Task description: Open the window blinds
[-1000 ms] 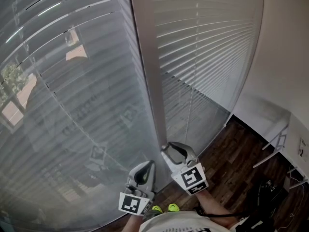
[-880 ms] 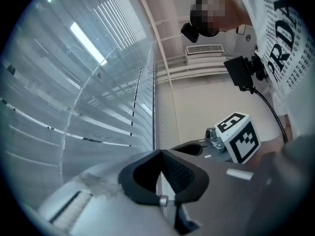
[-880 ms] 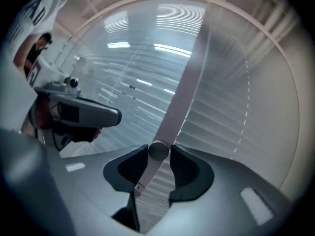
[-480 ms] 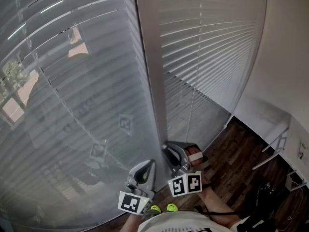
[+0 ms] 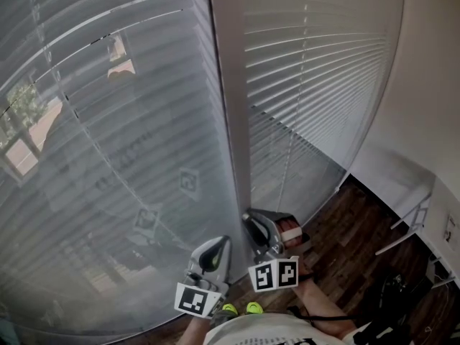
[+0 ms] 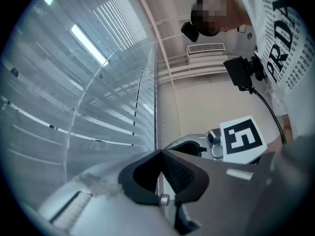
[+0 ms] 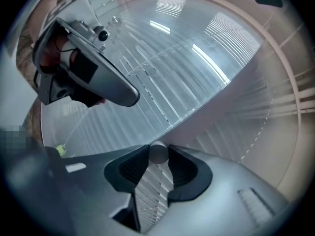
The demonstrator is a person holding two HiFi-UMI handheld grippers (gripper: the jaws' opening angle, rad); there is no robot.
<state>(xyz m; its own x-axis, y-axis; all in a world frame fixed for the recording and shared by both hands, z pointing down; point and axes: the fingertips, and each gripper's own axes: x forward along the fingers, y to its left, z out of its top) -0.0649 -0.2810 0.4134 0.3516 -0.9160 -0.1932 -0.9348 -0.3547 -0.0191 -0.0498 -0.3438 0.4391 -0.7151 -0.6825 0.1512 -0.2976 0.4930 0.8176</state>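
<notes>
Grey slatted blinds (image 5: 129, 157) cover the left pane, and outdoor shapes show faintly through them. White blinds (image 5: 309, 70) hang right of the pale upright frame post (image 5: 233, 121). My right gripper (image 5: 251, 225) is close to the foot of that post. In the right gripper view its jaws (image 7: 158, 154) are shut on the round end of a pale wand (image 7: 158, 151), a pad touching each side. My left gripper (image 5: 219, 246) is just left of it, pointing at the blinds. Its pads (image 6: 161, 152) meet at the tips, and I see nothing held between them.
Dark wooden floor (image 5: 359, 243) runs along the window's foot on the right, below a white wall (image 5: 424, 85). White furniture legs (image 5: 410, 214) and dark cables (image 5: 402, 293) are at the lower right. The person's yellow-green shoes (image 5: 241, 309) show at the bottom.
My right gripper has rolled about its own axis at the frame post, so its marker cube now shows two faces. The left gripper has stayed where it was.
</notes>
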